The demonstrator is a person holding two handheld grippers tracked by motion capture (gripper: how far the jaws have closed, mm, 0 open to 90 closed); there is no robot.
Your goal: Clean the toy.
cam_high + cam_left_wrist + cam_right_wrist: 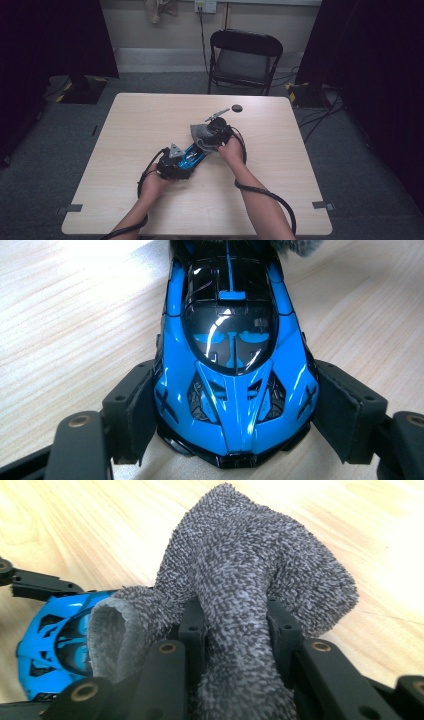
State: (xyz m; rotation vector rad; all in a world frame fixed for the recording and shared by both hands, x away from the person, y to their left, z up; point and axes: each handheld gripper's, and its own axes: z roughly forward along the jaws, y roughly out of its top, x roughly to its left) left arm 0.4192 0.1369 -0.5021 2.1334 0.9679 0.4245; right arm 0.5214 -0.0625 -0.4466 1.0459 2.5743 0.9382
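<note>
Left gripper (232, 415) has its two black pads pressed against the flanks of a blue and black toy car (232, 360), so it is closed on the car's near end and holds it flat on the desk (150, 130). Right gripper (235, 630) is clamped on a bunched grey towelling cloth (250, 580), whose folds bulge out above and to both sides of the jaws. In the high view the car (192, 155) lies near the middle of the desk, pointing from the left gripper (175, 162) toward the far right corner, and the cloth (202, 135) rests over its far end, held there by the right gripper (217, 132). The two grippers sit close together with the car between them.

A small dark round object (237, 108) lies near the far edge of the desk, apart from the car. Beyond that edge stands a black folding chair (245, 57). No readable writing appears on the car or the cloth.
</note>
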